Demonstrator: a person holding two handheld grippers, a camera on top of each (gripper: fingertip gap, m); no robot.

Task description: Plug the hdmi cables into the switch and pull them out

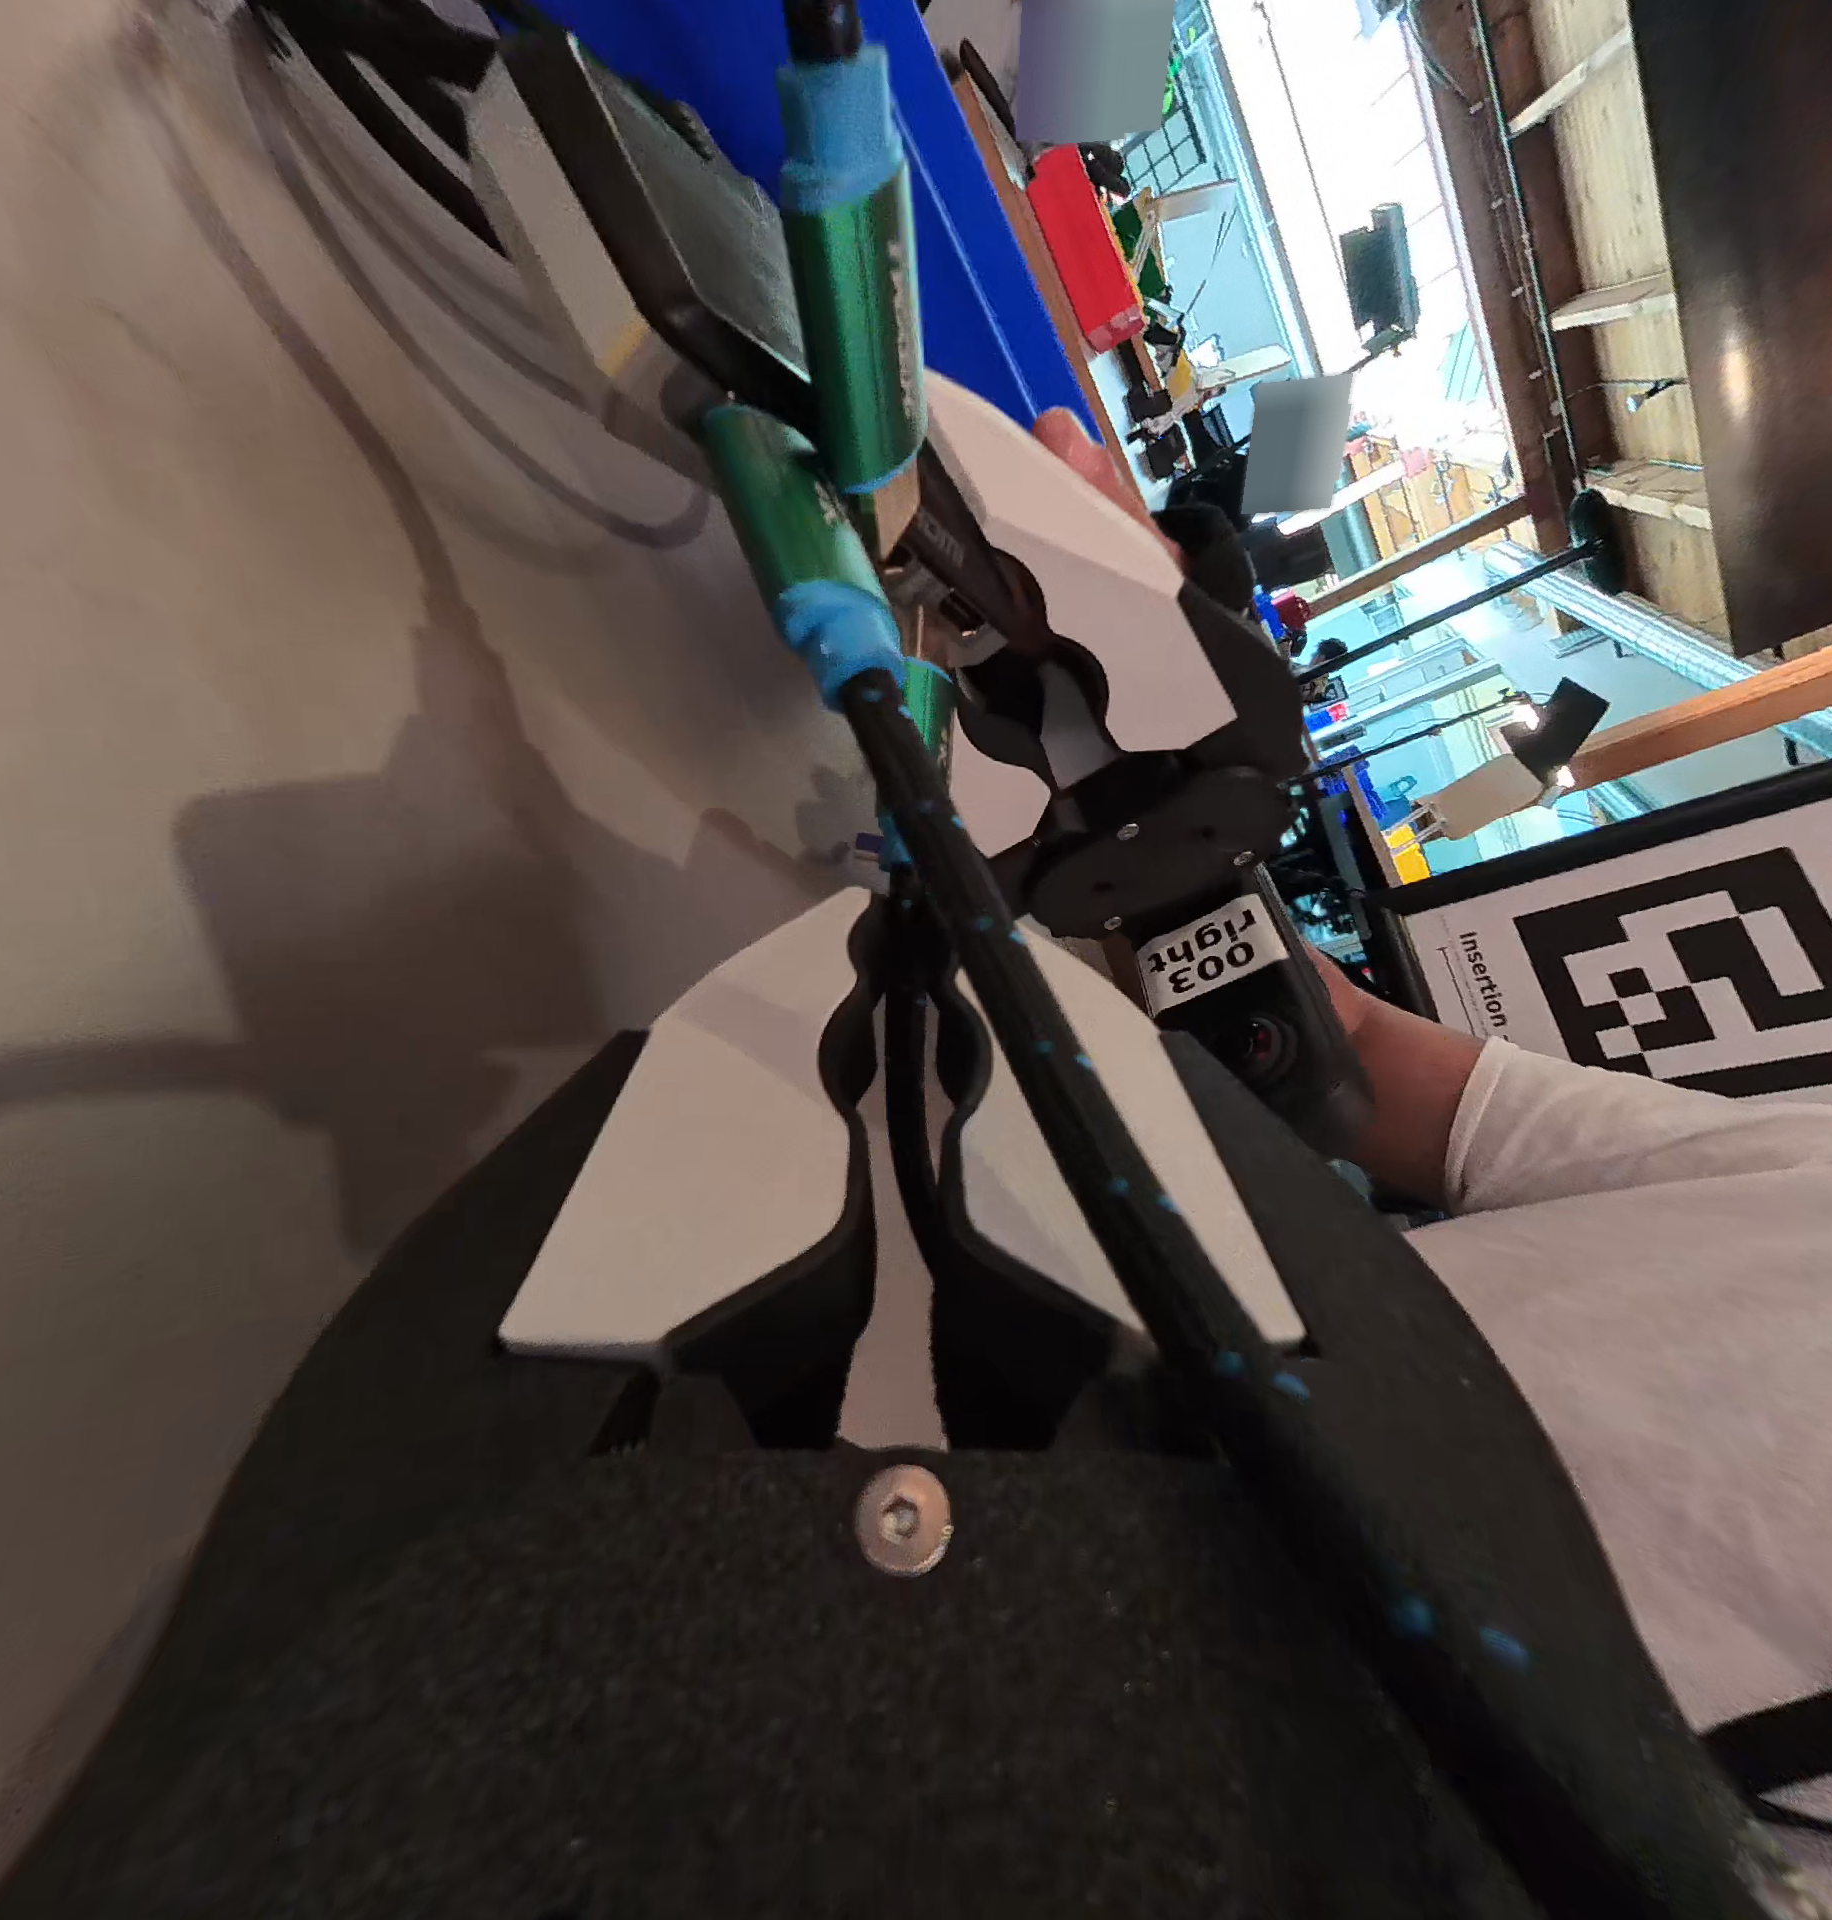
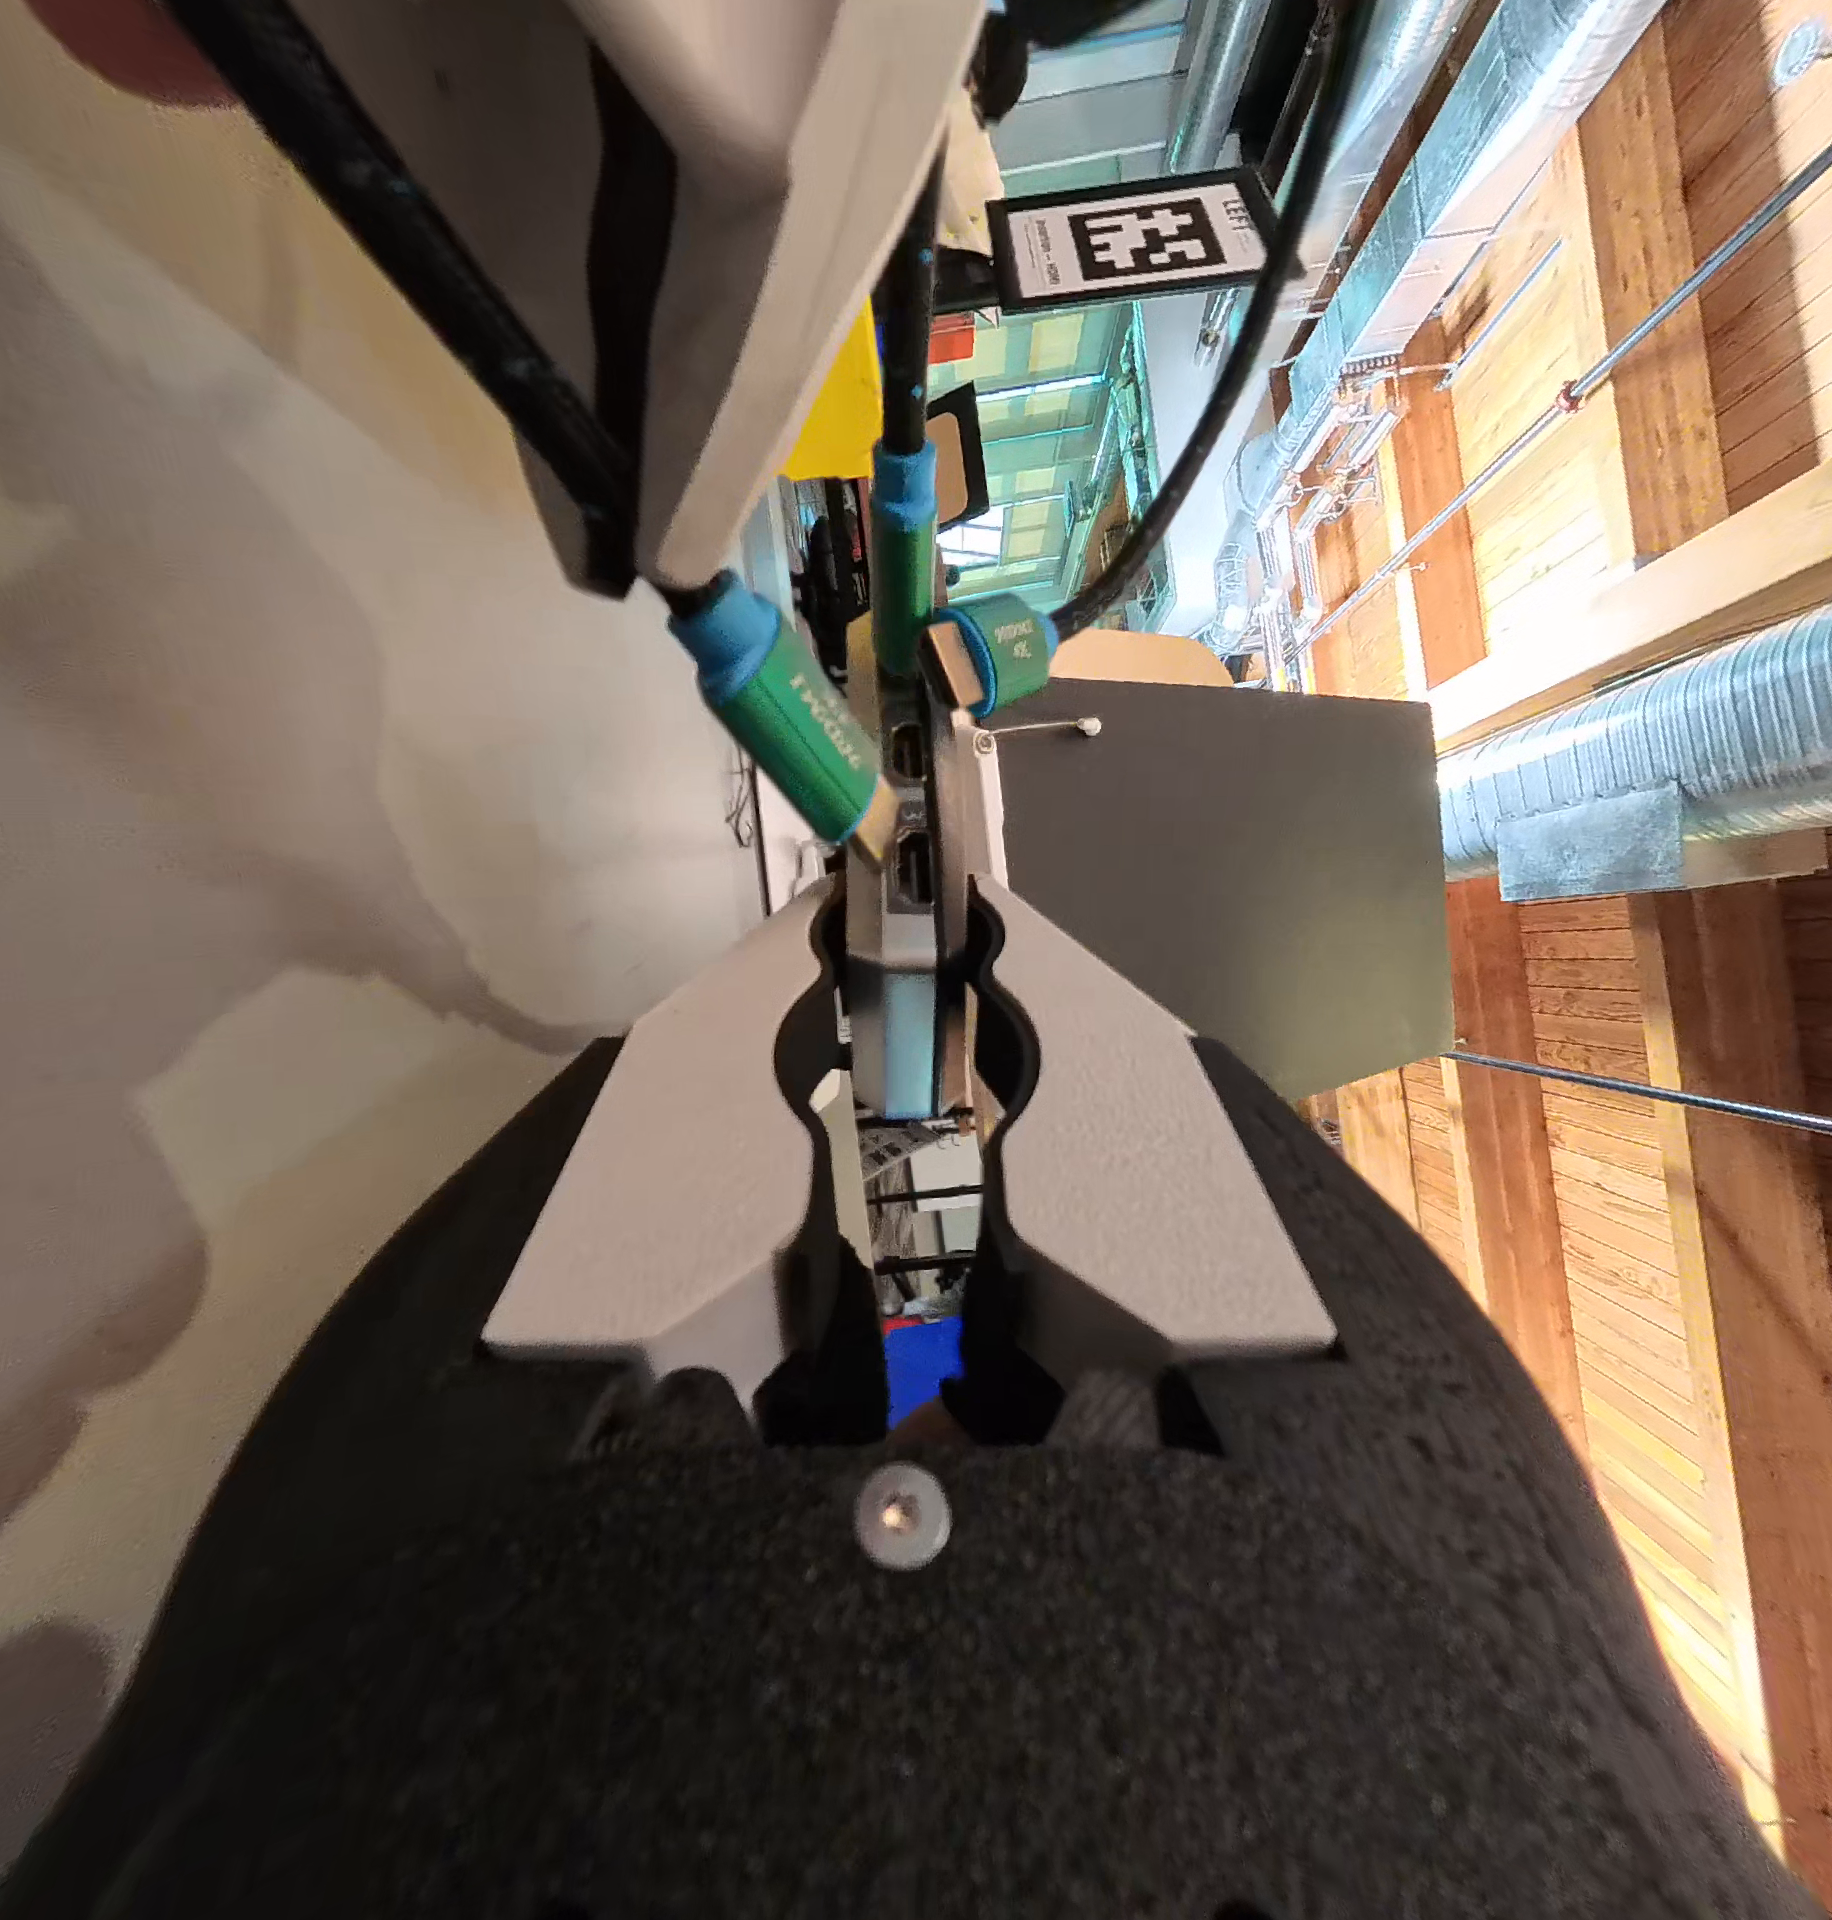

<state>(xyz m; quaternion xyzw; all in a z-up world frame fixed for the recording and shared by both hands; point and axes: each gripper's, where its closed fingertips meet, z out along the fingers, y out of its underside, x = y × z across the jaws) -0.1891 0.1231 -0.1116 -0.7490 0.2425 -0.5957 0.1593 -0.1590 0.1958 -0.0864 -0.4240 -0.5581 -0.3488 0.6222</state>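
Observation:
My right gripper [image 2: 907,896] is shut on the grey HDMI switch [image 2: 894,1023], which shows two free ports. It also shows in the left wrist view [image 1: 1005,649], holding the switch [image 1: 938,551]. My left gripper [image 1: 896,925] is shut on a black cable just behind its green plug [image 1: 933,717]. In the right wrist view this held plug [image 2: 792,732] is tilted, its metal tip at the edge of a port. A second green plug [image 2: 901,582] sits in the switch. A third plug [image 2: 995,655] hangs loose beside it, and its braided cable [image 1: 1099,1122] crosses my left fingers.
A dark grey panel [image 2: 1203,862] stands right behind the switch. A black-and-white marker board [image 1: 1670,966] and a person's white sleeve [image 1: 1618,1299] are to the right. A blue bin [image 1: 746,104] lies beyond. A white surface [image 1: 216,520] fills the left.

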